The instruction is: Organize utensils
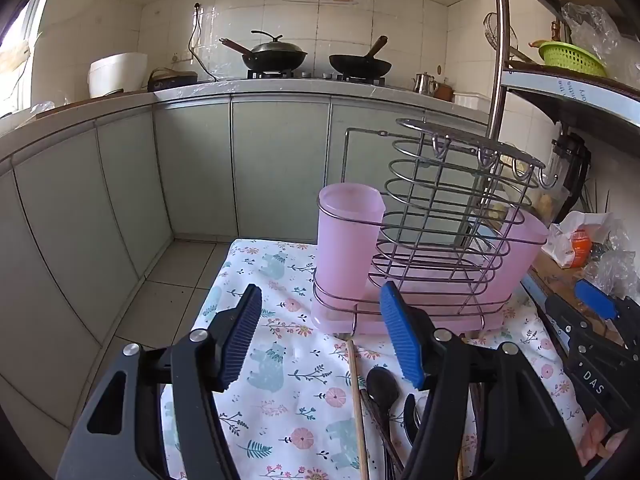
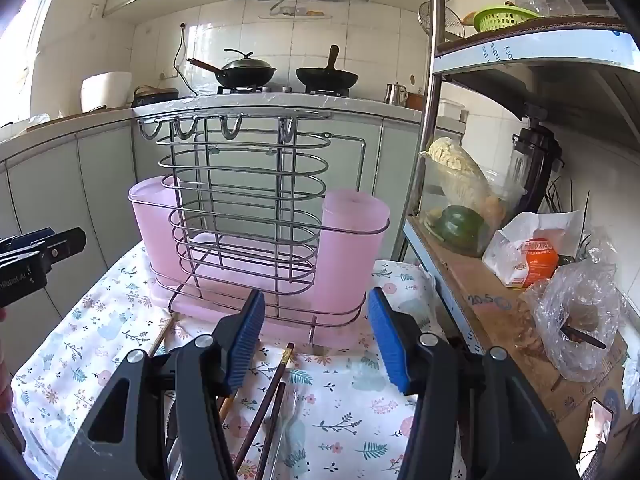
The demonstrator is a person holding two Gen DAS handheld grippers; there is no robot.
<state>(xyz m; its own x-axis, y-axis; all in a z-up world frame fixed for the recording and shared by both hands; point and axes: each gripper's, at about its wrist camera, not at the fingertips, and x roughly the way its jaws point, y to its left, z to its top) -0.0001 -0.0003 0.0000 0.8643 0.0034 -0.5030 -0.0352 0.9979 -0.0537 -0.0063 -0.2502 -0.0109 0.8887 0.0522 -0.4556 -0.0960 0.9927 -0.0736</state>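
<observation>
Utensils lie loose on the flowered cloth (image 1: 280, 400), none yet in the wire rack (image 1: 440, 220) with pink cups at twelve o'clock. From the left: left gripper (image 1: 320, 336) gapes empty, wooden chopstick (image 1: 357, 400), black spoon (image 1: 382, 388), dark chopsticks (image 2: 276, 384) pointing twelve o'clock lengthwise, right gripper (image 2: 316, 336) spread empty. Picking up comes next, I judge.
</observation>
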